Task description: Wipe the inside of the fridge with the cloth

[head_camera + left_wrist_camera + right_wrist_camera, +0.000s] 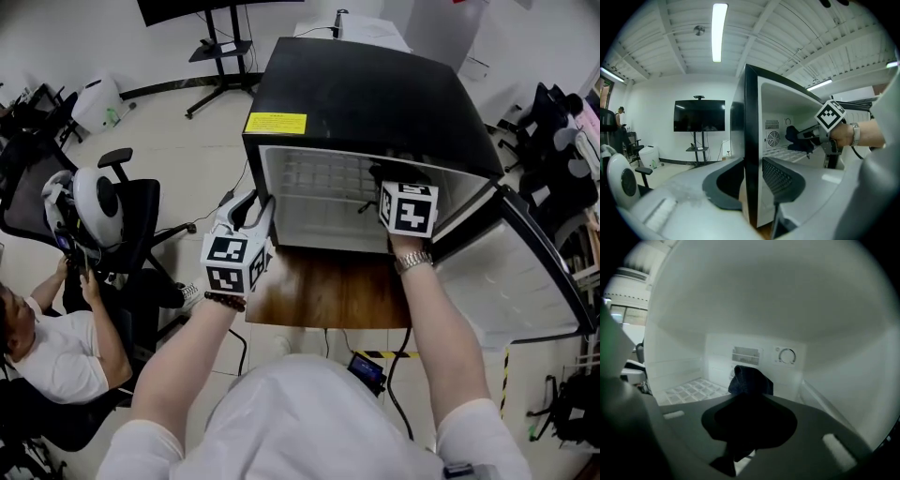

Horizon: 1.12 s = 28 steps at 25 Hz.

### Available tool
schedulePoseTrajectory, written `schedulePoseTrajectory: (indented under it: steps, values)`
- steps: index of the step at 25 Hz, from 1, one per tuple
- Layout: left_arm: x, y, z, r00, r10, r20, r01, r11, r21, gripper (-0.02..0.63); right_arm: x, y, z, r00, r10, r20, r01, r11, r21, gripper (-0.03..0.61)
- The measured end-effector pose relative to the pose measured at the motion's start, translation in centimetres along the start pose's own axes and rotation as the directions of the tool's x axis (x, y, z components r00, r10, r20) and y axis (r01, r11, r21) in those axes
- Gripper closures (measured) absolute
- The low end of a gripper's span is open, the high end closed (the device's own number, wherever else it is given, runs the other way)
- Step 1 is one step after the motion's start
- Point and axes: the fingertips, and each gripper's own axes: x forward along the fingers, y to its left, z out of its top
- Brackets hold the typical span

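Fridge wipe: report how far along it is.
Done: the door is open and the left tool clamps the fridge by its left wall edge. In hand: the right tool holds the cloth inside, up near the back wall above the shelf. Left: the wiping itself; nothing shows which surfaces have been wiped, and whether the cloth touches one is unclear.

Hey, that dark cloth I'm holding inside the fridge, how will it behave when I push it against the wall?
Probably floppy: the cloth hangs in soft folds from the right hand-held gripper, so it should flatten and mould to the fridge wall. It looks light, since a small pinch carries it. It may bunch rather than slide.
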Motion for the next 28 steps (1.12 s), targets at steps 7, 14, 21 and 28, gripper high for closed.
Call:
schedulePoseTrajectory:
  steps: [7,14,21,28]
  values:
    - [0.0,-0.1,0.0,1.000,-0.008,0.001,0.008,1.000,-0.006,0.500,-1.0,9.2,3.4,0.979,0.182,0.095,-0.177,0.983,-0.059,0.508]
    - [0.0,-0.2,0.0,1.000,-0.022,0.002,0.022,1.000,0.005,0.500,-1.9,17.9,5.0,0.924,0.358,0.136,-0.354,0.934,-0.057,0.508]
    - [0.0,-0.2,0.0,0.999,-0.037,0.008,0.037,0.999,0.004,0.500,-1.2,21.4,3.4,0.889,0.443,0.111,-0.445,0.895,-0.012,0.509]
    - [-0.1,-0.1,0.0,0.999,-0.041,0.012,0.041,0.999,0.002,0.500,0.2,21.6,0.2,0.912,0.410,0.021,-0.408,0.910,-0.071,0.509]
